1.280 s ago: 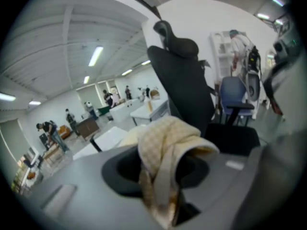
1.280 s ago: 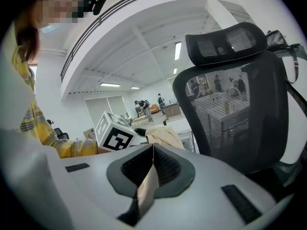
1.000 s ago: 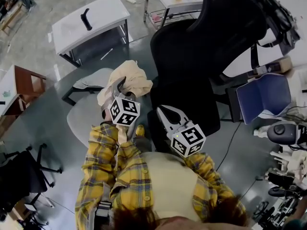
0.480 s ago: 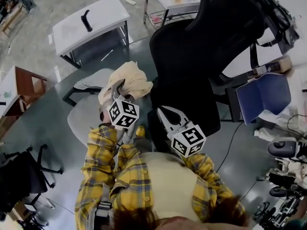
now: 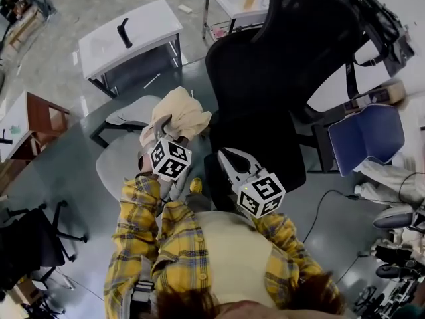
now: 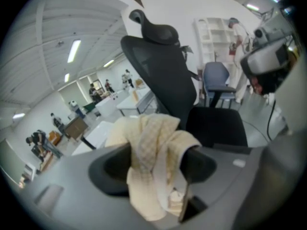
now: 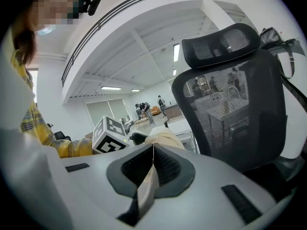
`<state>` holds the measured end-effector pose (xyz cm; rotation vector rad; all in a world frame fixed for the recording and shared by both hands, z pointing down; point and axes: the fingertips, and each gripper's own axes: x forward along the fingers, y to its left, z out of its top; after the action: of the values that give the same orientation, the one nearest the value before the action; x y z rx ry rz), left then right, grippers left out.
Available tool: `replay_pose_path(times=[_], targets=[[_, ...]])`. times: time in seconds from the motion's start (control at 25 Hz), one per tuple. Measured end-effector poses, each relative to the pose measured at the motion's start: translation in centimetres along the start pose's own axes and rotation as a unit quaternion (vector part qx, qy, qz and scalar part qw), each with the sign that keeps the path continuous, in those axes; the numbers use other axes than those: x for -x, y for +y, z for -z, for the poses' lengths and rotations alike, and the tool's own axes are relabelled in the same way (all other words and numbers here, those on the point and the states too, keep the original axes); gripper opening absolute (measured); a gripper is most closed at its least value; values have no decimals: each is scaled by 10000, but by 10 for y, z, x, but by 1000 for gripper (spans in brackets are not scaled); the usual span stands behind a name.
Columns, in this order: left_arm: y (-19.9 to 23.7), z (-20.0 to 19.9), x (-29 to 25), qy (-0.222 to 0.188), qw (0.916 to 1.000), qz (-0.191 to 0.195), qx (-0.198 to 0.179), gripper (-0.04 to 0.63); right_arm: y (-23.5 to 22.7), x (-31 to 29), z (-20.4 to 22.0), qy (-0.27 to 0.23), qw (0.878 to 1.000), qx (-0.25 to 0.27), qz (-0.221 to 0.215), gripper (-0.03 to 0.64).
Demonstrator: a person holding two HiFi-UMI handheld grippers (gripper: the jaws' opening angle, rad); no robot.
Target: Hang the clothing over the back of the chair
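Grey polished floor (image 5: 60, 165) fills the head view, with a white table (image 5: 149, 25) at the upper left, a black tool (image 5: 123, 32) lying on it, and a blue chair (image 5: 365, 135) at the right edge.

Your black office chair (image 5: 279, 65) takes up the upper middle and right, its tall back and headrest leaning toward the top of the frame. Nothing hangs on that back.

The cream clothing (image 5: 178, 111) sits bunched just left of centre, beside the left edge of the black chair and above a pale grey chair (image 5: 119, 165). It sits at the tip of your left gripper (image 5: 161, 125).

In the left gripper view, the left gripper (image 6: 158, 157) has its jaws spreading apart. The clothing (image 6: 153, 147) is bundled in the gap, its folds slack. It touches the left-hand jaw and drapes over the tip of the right-hand one. The office chair (image 6: 163, 71) rises behind it at upper centre.

Your right gripper (image 5: 228, 157) rests low at centre, over the front of the chair's seat and well apart from the clothing.

In the right gripper view, the right gripper (image 7: 152, 150) has its jaws pressed together with nothing between them. The mesh back of the office chair (image 7: 235, 119) fills the right half. The clothing (image 7: 165, 138) shows as a small cream lump just above the jaws.

Your yellow plaid sleeves (image 5: 143, 224) run along the bottom of the head view.
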<state>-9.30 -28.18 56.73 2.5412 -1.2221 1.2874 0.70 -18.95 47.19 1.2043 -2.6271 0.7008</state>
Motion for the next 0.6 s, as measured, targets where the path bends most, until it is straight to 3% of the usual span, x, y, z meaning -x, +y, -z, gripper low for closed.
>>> replay_pose_path(times=[0.32,0.44,0.6], targets=[[-20,-1,-2,31,9993,363,39,353,4,12,1,-53,10000,31,21,14],[-24,1,-1,5,9996,281,-6,376,6,16,5,-45,10000,32,33,14],[-23,-3,9,-202,9994,89,249,376,8,23,6,-60,10000,64,13,14]])
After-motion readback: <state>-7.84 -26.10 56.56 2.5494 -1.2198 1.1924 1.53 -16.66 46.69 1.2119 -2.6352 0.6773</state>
